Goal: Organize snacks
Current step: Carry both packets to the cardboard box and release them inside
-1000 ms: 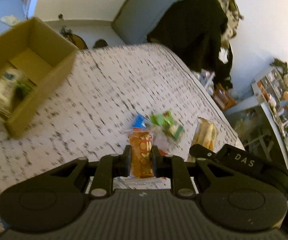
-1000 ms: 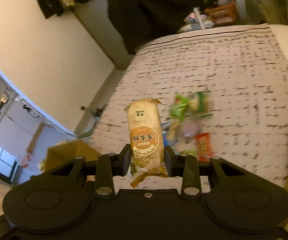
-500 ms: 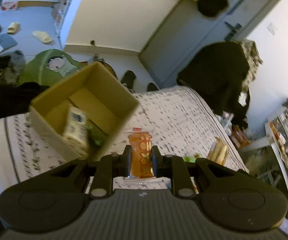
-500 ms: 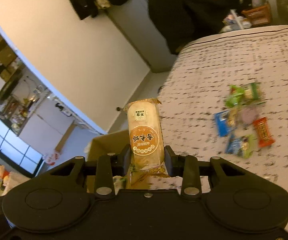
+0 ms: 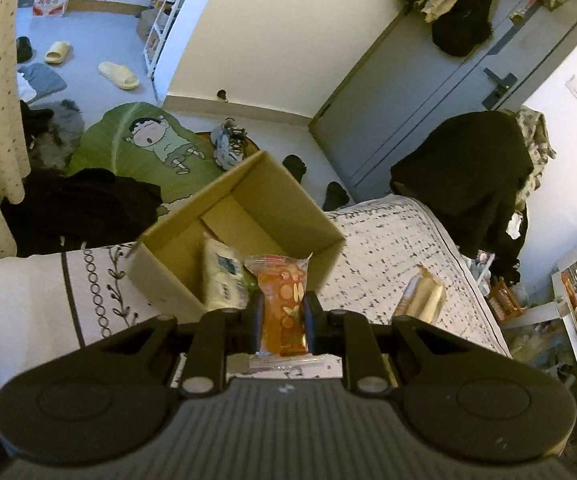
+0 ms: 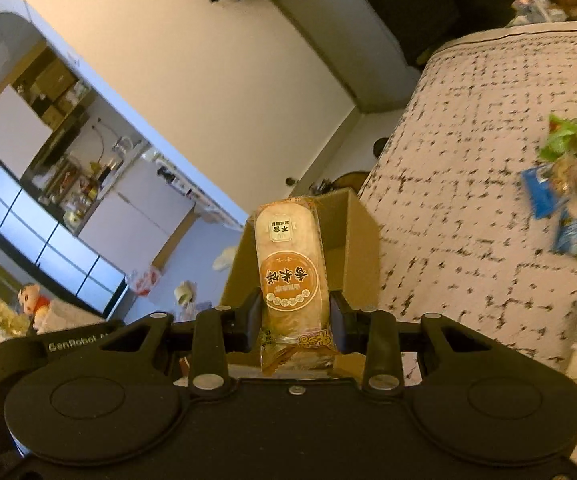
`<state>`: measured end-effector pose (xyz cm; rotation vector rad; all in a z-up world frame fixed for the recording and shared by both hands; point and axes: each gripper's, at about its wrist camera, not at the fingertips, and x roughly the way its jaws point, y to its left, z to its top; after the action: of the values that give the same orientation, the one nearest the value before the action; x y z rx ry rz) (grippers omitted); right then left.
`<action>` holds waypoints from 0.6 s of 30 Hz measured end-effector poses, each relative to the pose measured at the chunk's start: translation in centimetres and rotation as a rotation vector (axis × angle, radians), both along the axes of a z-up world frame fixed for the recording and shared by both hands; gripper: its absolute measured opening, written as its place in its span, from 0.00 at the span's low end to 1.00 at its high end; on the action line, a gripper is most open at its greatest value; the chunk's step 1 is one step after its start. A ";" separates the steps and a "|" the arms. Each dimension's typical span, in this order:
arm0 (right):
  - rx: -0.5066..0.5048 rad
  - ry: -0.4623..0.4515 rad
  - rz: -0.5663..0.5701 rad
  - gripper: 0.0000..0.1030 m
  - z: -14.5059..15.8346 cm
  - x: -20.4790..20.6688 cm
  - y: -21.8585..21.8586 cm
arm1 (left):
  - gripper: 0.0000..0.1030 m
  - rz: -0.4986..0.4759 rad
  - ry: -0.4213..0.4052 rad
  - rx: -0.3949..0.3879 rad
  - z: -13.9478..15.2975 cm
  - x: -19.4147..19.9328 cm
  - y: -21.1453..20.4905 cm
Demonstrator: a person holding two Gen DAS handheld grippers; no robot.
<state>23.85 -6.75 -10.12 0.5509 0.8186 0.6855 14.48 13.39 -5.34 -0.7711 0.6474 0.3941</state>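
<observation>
My left gripper [image 5: 282, 312] is shut on a small orange snack packet [image 5: 280, 300], held just in front of an open cardboard box [image 5: 308, 216] on the bed. A white snack pack [image 5: 222, 276] stands inside the box. My right gripper [image 6: 294, 312] is shut on a long rice-cracker pack [image 6: 288, 268] with an orange round label, held upright before the same box [image 6: 362, 240]. That pack also shows in the left wrist view [image 5: 424, 296]. Several loose snack packets [image 6: 568, 192] lie on the bed to the right.
The bed [image 5: 388, 240] has a white cover with black marks. Beyond its edge the floor holds a green cartoon mat [image 5: 144, 144], shoes, slippers and dark clothes. A dark coat [image 5: 468, 176] hangs near the grey door [image 5: 408, 92].
Both grippers have swung left from the snack pile toward the cardboard box, each holding its packet. The box now sits right in front of both.
</observation>
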 end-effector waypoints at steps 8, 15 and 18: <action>-0.005 0.003 0.055 0.33 -1.2 0.3 3.2 | 0.18 0.018 0.010 -0.031 -1.8 -0.1 3.3; -0.020 0.024 0.057 0.33 -2.3 1.5 5.2 | 0.18 0.013 0.018 -0.047 -3.1 1.5 4.9; -0.059 -0.019 0.061 0.33 -2.0 1.6 5.8 | 0.19 0.008 0.033 -0.042 -3.4 2.5 5.2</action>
<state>25.48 -0.90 -12.14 0.4672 0.8384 0.7187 16.98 18.58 -8.71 -0.8091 0.6854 0.4019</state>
